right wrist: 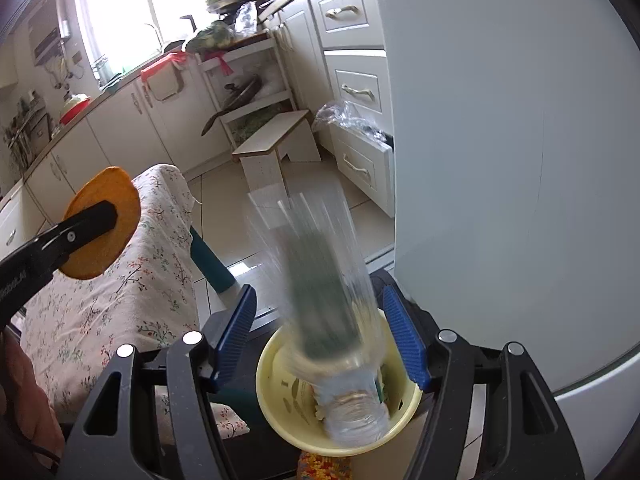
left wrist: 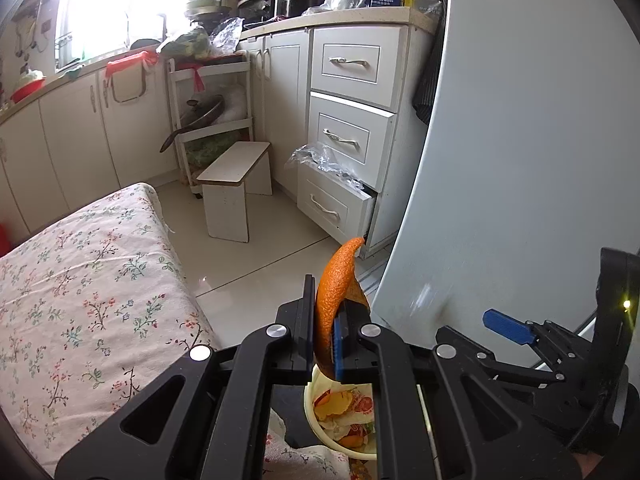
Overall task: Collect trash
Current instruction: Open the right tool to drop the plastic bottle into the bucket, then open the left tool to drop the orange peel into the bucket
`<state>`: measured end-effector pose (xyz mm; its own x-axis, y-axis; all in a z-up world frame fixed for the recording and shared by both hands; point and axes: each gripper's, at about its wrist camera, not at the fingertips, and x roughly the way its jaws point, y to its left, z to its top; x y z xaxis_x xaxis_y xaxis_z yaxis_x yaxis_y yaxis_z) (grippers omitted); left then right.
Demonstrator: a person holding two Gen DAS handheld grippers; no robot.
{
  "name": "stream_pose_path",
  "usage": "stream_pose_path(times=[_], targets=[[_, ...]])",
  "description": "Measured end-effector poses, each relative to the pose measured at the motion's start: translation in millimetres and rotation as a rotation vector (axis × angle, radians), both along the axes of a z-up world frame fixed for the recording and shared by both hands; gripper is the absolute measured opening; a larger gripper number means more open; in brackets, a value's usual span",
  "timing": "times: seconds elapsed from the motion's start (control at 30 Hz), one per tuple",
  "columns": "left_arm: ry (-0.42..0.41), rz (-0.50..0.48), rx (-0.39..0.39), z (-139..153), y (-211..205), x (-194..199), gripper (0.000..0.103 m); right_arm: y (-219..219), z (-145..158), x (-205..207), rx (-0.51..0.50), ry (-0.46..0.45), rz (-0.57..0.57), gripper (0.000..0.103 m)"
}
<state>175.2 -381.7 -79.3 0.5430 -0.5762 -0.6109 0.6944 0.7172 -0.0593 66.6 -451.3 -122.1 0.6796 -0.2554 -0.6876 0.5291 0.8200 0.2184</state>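
The curled orange peel strip (left wrist: 338,300) is pinched tight in the left gripper (left wrist: 326,340), right above the pale yellow plastic bin (right wrist: 280,424). At the bin's 12 o'clock the blurry clear plastic bottle (right wrist: 332,320) sits loose between the spread jaws of the right gripper (right wrist: 320,340), bottom end already inside. The peel is best let go only once it's centred over the rim.

We see left wrist view close over left gripper (left wrist: 324,336), tilted down toward drawers (left wrist: 348,136) at 1 o'clock. Right wrist view close over right gripper (right wrist: 320,340), also tilted down. Both share bowl (right wrist: 276,416) at 6 o'clock, stool (left wrist: 236,196), cabinets, floral cloth (left wrist: 80,280).
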Motion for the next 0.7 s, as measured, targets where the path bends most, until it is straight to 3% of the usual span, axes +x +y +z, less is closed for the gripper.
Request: stream_pose_path(times=[0.33, 0.7], targets=[[0.020, -0.022, 0.016, -9, -14, 0, 0.006, 7, 18, -25, 0.005, -0.044, 0.007, 0.067], [0.080, -0.065, 0.049, -28, -33, 0, 0.006, 43, 14, -48, -0.009, -0.018, 0.066, 0.071]])
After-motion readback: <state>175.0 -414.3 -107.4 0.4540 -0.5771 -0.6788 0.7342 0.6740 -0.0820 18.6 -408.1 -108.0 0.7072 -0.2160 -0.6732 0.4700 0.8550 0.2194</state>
